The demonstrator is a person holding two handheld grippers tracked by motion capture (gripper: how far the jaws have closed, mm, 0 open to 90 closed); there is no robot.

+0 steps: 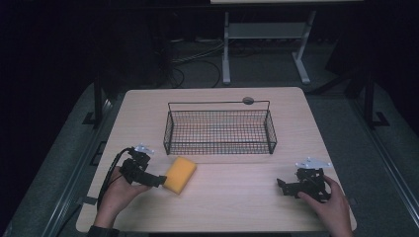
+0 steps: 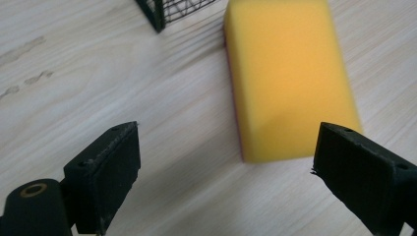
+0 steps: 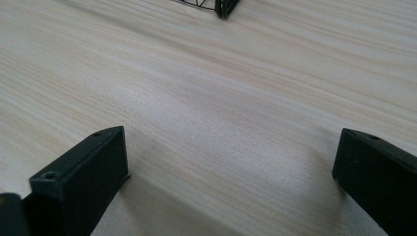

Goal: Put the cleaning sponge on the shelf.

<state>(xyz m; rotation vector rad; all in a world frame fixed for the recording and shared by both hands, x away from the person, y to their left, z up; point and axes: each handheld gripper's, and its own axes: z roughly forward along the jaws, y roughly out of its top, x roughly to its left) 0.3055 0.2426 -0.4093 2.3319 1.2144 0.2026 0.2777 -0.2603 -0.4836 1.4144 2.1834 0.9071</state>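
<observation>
Fingers, left gripper (image 1: 159,180): spread wide, nothing pinched; the yellow sponge (image 2: 290,78) lies just ahead of the tips, not between them.
Fingers, right gripper (image 1: 285,187): spread over bare desk (image 3: 206,98), well apart from the sponge.
Sponge place: flat on the desk, just in front of the wire basket's (image 1: 220,129) near left corner.
Sponge axis: long side runs away from the left fingers, slanting toward the basket.
Risk: closing from here would likely catch only the near end, so the soft foam could pivot or slip free.
</observation>
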